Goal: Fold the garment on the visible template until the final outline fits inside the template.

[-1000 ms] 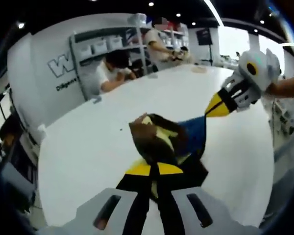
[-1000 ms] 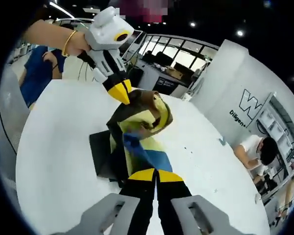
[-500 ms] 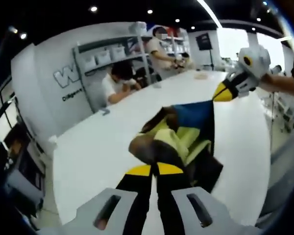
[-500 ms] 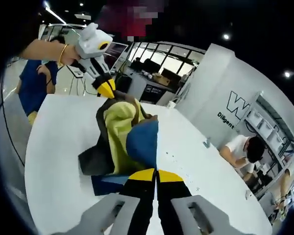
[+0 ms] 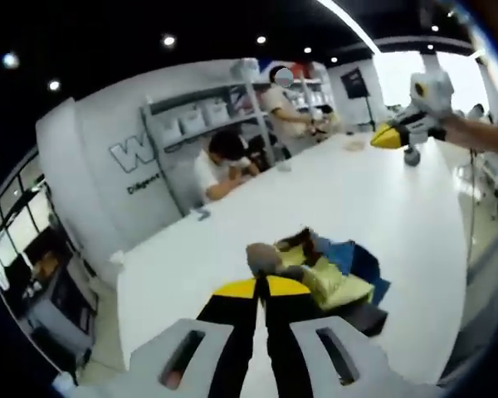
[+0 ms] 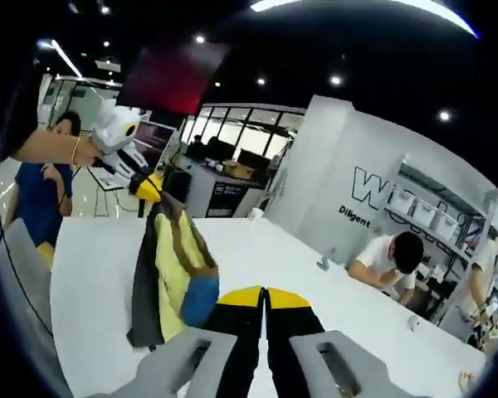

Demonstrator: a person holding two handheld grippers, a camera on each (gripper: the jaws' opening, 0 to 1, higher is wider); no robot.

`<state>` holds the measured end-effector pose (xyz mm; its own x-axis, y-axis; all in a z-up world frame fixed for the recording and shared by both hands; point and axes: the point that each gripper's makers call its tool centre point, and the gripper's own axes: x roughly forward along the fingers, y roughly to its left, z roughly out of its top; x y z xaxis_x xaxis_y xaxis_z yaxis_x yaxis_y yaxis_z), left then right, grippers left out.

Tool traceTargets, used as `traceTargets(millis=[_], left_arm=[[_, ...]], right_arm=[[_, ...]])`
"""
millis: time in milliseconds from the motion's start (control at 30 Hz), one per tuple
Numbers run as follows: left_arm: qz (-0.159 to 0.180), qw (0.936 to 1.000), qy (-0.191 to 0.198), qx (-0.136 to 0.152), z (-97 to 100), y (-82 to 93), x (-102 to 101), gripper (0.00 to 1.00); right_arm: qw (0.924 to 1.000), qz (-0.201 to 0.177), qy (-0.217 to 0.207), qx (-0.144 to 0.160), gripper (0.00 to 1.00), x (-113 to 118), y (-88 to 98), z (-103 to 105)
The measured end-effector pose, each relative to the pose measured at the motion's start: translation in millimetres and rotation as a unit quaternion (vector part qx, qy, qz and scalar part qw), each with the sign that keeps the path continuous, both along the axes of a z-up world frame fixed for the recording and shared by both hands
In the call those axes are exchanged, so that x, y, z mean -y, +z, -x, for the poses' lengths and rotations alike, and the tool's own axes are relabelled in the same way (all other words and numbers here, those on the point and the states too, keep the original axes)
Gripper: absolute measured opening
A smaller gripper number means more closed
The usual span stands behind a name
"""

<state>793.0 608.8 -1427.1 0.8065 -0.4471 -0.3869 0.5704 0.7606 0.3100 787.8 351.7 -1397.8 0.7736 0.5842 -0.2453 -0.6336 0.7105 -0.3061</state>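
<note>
My left gripper [image 5: 261, 288] has its two yellow-tipped jaws pressed together, and the right gripper view confirms the grip. There it [image 6: 147, 187] reaches in from the far left, carried on a forearm [image 6: 46, 151] with a gold bangle at the wrist, tip angled down and pinching the top edge of the garment [image 6: 170, 274]. The garment hangs from that pinch in a long drape of dark, brown, yellow and blue panels above the white table [image 6: 91, 249].

In the left gripper view the garment [image 5: 328, 269] bunches just beyond my jaw tips, to the right.

My right gripper [image 6: 264, 294] has its jaws closed against each other, and I see no cloth between them; the blue panel hangs just to their left. In the left gripper view it [image 5: 392, 136] is held up at the far right, well apart from the garment, its yellow tip pointing left over the table [image 5: 357, 191].

On the white wall [image 6: 349, 141] behind I can read a large "W" [image 5: 133, 153] with smaller lettering beneath that starts "Diligen" [image 6: 361, 214]; the rest is cut off. A seated person [image 5: 220, 162] leans over the table's far edge.
</note>
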Motion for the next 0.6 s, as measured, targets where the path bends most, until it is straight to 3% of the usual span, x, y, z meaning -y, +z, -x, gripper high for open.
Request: traceTargets(millis=[333, 600], left_arm=[[-0.005, 0.9998, -0.015, -0.016, 14.6, -11.8, -2, 0.05], [-0.024, 0.999, -0.032, -0.021, 27.2, -22.5, 0, 0.05]], right_arm=[[0.9976, -0.007, 0.039, -0.056, 0.0, -23, -32.2, 14], [0.9952, -0.02, 0.056, -0.077, 0.0, -37, -46.6, 14]])
